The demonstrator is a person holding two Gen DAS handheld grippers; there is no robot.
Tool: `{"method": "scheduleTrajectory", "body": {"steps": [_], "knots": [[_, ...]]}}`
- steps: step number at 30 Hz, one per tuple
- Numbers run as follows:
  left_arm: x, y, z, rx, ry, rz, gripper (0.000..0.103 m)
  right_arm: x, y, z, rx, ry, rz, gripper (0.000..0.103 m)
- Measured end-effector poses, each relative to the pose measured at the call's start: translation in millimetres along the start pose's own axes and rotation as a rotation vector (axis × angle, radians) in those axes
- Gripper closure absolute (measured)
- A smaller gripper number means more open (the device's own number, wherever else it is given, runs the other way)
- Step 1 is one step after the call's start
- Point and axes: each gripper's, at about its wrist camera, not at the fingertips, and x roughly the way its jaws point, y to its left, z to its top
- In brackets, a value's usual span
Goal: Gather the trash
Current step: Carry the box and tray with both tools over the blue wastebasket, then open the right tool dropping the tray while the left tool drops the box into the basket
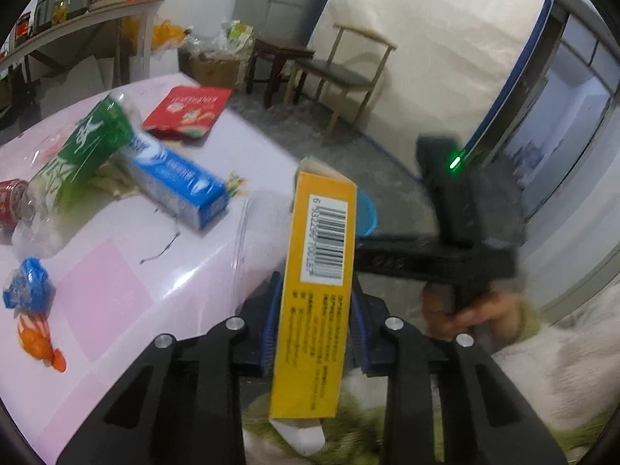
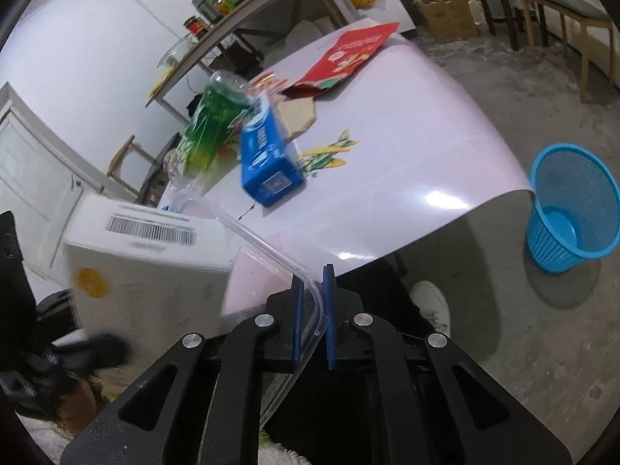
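My left hand-held gripper (image 1: 314, 333) clamps the yellow box (image 1: 316, 290) at lower centre, upright. My right hand-held gripper (image 2: 312, 310), nearly closed, pinches a clear plastic bag (image 2: 271, 255) at bottom centre. The blue basket (image 2: 573, 209) stands on the floor at right, beside the surface (image 2: 407, 178).

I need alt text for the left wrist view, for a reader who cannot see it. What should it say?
The left claw grips a yellow box upright above the edge of a pink table. On the table lie a blue carton, a green bottle and a red packet. To the right, a hand holds the other black claw tool.
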Motion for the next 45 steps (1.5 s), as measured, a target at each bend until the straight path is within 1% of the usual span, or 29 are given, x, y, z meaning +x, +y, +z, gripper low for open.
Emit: {"method": "scheduleTrajectory", "body": {"steps": [4, 9, 11, 13, 15, 17, 19, 20, 22, 24, 25, 26, 27, 28, 29, 32, 34, 36, 37, 38, 39, 40, 41, 43, 45], "knots": [[-10.7, -9.6, 19.2, -0.02, -0.059, -0.1, 0.073, -11.4, -14.9, 1.1, 0.037, -0.03, -0.003, 0.095], [-9.4, -12.2, 58.0, -0.063, -0.132, -0.239, 0.073, -37.4, -41.8, 5.3, 0.092, -0.092, -0.037, 0.095], [-5.5, -12.1, 76.3, -0.082, -0.167, -0.271, 0.073, -53.9, -56.6, 7.9, 0.117, -0.132, -0.07, 0.095], [1.8, -12.8, 97.6, -0.086, -0.19, -0.277, 0.073, -79.0, -79.2, 13.0, 0.155, -0.195, -0.13, 0.095], [21.5, -15.7, 124.8, -0.097, -0.189, -0.295, 0.073, -104.4, -106.7, 19.8, 0.203, -0.259, -0.205, 0.095], [46.1, -20.2, 147.7, -0.105, -0.15, -0.304, 0.073, -125.8, -137.9, 27.5, 0.258, -0.312, -0.278, 0.095], [84.8, -31.5, 174.4, -0.096, -0.095, -0.299, 0.072, -135.5, -164.6, 34.5, 0.298, -0.341, -0.351, 0.095], [101.2, -36.5, 183.7, -0.092, -0.069, -0.294, 0.072, -136.8, -184.6, 40.2, 0.327, -0.346, -0.404, 0.095], [145.2, -47.4, 204.2, -0.09, 0.008, -0.274, 0.072, -130.3, -214.9, 49.2, 0.381, -0.336, -0.463, 0.095], [195.7, -59.0, 222.6, -0.082, 0.1, -0.246, 0.071, -117.6, -246.5, 59.7, 0.425, -0.315, -0.515, 0.095], [226.2, -65.9, 231.0, -0.068, 0.153, -0.233, 0.071, -111.4, -255.6, 63.4, 0.438, -0.306, -0.534, 0.095], [244.8, -69.5, 235.3, -0.068, 0.184, -0.214, 0.071, -101.6, -271.0, 69.9, 0.453, -0.291, -0.559, 0.095], [273.0, -73.3, 239.8, -0.062, 0.238, -0.198, 0.071, -94.5, -279.8, 73.6, 0.463, -0.282, -0.579, 0.095], [288.6, -74.7, 242.6, -0.059, 0.265, -0.189, 0.071, -85.4, -291.2, 78.2, 0.483, -0.263, -0.605, 0.095], [314.4, -77.3, 246.1, -0.059, 0.305, -0.168, 0.071, -75.5, -303.8, 83.3, 0.5, -0.247, -0.618, 0.095], [363.4, -81.2, 251.4, -0.055, 0.367, -0.129, 0.071, -61.1, -333.0, 93.3, 0.52, -0.222, -0.66, 0.095], [385.1, -81.0, 252.3, -0.049, 0.386, -0.113, 0.069, -49.2, -342.9, 97.1, 0.527, -0.212, -0.676, 0.093], [406.7, -79.4, 254.9, -0.065, 0.394, -0.084, 0.055, -36.2, -358.7, 99.3, 0.537, -0.188, -0.673, 0.089], [413.3, -76.8, 255.2, -0.078, 0.4, -0.068, 0.042, -30.4, -365.2, 98.3, 0.536, -0.172, -0.674, 0.082], [418.8, -74.2, 254.4, -0.097, 0.399, -0.054, 0.037, -23.9, -369.2, 96.6, 0.524, -0.153, -0.672, 0.067], [422.7, -70.0, 254.7, -0.11, 0.4, -0.047, 0.037, -22.0, -371.0, 96.7, 0.514, -0.142, -0.683, 0.06], [424.1, -68.5, 254.8, -0.123, 0.405, -0.044, 0.037, -18.7, -372.2, 95.3, 0.507, -0.131, -0.715, 0.054], [423.9, -66.8, 256.6, -0.129, 0.408, -0.048, 0.035, -20.0, -371.2, 94.2, 0.507, -0.126, -0.723, 0.054], [415.1, -68.2, 253.6, -0.126, 0.4, -0.06, 0.033, -23.9, -369.7, 89.5, 0.519, -0.136, -0.706, 0.054], [405.5, -68.8, 254.5, -0.098, 0.377, -0.067, 0.031, -29.6, -367.0, 85.2, 0.523, -0.149, -0.704, 0.054]]}}
